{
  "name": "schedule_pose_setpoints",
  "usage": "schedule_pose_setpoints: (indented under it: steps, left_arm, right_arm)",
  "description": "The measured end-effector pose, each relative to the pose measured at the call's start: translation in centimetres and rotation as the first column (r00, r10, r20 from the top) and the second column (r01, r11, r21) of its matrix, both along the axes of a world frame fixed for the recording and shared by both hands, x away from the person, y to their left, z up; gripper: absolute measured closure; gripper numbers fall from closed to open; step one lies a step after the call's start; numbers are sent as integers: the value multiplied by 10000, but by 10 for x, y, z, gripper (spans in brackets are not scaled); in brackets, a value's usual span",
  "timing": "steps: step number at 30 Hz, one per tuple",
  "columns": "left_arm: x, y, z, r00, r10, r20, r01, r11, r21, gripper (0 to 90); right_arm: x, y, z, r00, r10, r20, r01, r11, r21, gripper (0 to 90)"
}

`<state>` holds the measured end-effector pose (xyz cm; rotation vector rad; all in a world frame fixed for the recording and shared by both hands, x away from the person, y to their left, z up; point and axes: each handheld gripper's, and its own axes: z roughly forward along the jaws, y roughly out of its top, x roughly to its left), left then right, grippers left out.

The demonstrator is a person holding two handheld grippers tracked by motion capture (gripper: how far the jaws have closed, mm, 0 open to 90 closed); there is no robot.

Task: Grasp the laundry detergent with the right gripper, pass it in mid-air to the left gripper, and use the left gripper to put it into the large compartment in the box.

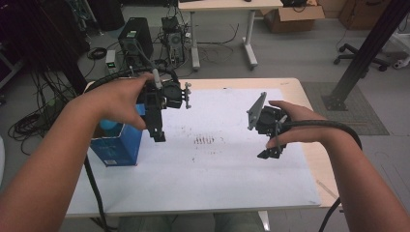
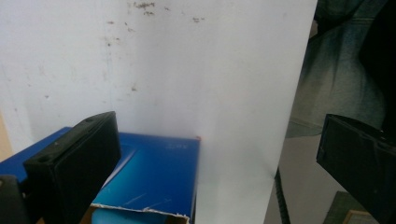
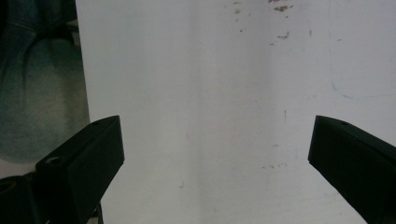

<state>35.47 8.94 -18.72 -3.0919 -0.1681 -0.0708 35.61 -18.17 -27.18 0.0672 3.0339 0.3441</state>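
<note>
You held the left gripper (image 1: pixel 157 133) over the blue box (image 1: pixel 117 147) at the table's (image 1: pixel 232 183) left edge, jaws spread; the right gripper (image 1: pixel 270 151) was spread too. Centring first would have helped.

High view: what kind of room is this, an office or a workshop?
Probably a lab or workshop. Computer towers stand on the floor among loose cables, a cardboard box sits by another desk, and hand-held grippers work over a white-covered table.

An open-topped blue box (image 1: pixel 117 145) stands upright near the white table's left edge.
</note>
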Motion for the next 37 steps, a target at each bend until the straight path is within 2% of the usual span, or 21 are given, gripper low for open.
schedule_pose_setpoints:
  steps: [3, 11, 13, 26, 37]
  left_arm:
    - [0, -4, -3, 9999, -98, 34, 98, 9999, 69, 2]
    - [-1, -11, -5, 9996, -273, 87, 272, 9996, 101, 2]
    - [-2, -12, -5, 9996, -280, 67, 280, 9996, 86, 2]
    - [-2, -10, -5, 9993, -376, -31, 376, 9993, -24, 2]
    - [1, -13, -9, 9994, -350, -62, 350, 9994, 42, 2]
  right_arm:
    - [4, 1, -4, 9999, 47, -157, -50, 9997, -244, 38]
    - [7, 3, -3, 9998, 32, -205, -38, 9996, -264, 38]
    - [7, 3, -3, 9997, 17, -231, -26, 9992, -391, 39]
    - [7, 2, -5, 9998, 40, -215, -48, 9993, -361, 38]
    - [9, 2, -6, 9998, 30, -213, -37, 9995, -319, 39]
